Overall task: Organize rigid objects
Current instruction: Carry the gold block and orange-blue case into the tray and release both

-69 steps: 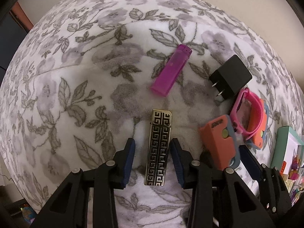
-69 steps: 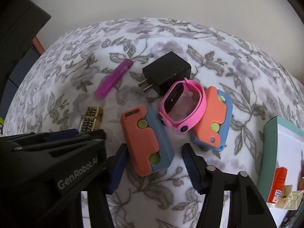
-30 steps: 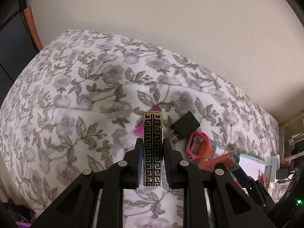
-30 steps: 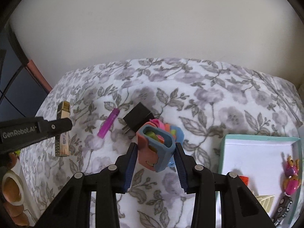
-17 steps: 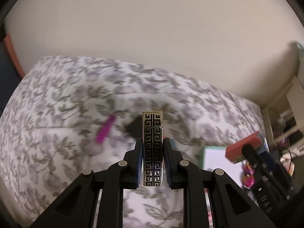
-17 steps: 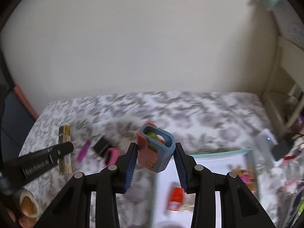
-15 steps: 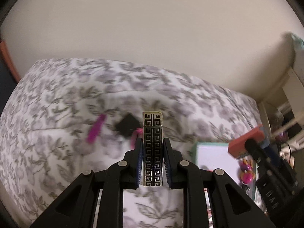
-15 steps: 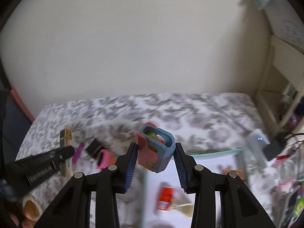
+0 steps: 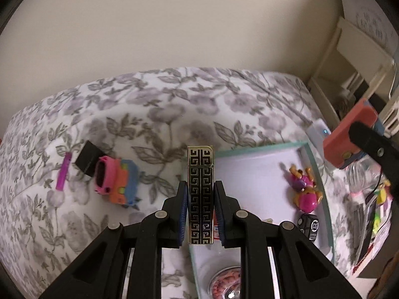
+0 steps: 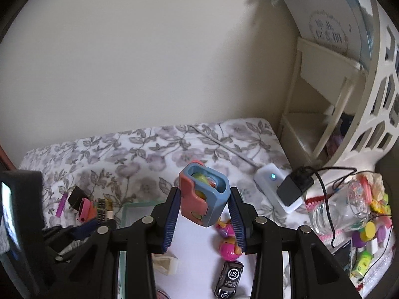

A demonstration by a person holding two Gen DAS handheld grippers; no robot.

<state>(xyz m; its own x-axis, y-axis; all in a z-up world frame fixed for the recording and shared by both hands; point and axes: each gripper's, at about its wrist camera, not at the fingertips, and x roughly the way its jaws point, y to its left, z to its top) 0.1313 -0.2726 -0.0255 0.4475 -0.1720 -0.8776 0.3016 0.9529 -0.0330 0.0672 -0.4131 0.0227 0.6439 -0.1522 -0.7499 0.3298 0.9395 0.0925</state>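
Observation:
My left gripper is shut on a gold and black patterned lighter and holds it in the air over the left edge of a teal-rimmed white box. My right gripper is shut on an orange and blue plastic toy and holds it above the same box. That toy also shows at the right of the left wrist view. On the floral bedspread lie a purple lighter, a black charger plug, a pink watch and a second orange and blue toy.
The box holds a pink and orange figure, a small black toy car and other small items. A white power strip with a black plug, a clear bottle and a cream shelf unit stand to the right.
Both grippers closed on their objects, lifted them off the bedspread and carried them to the right, from the cluster of objects to above the white box.

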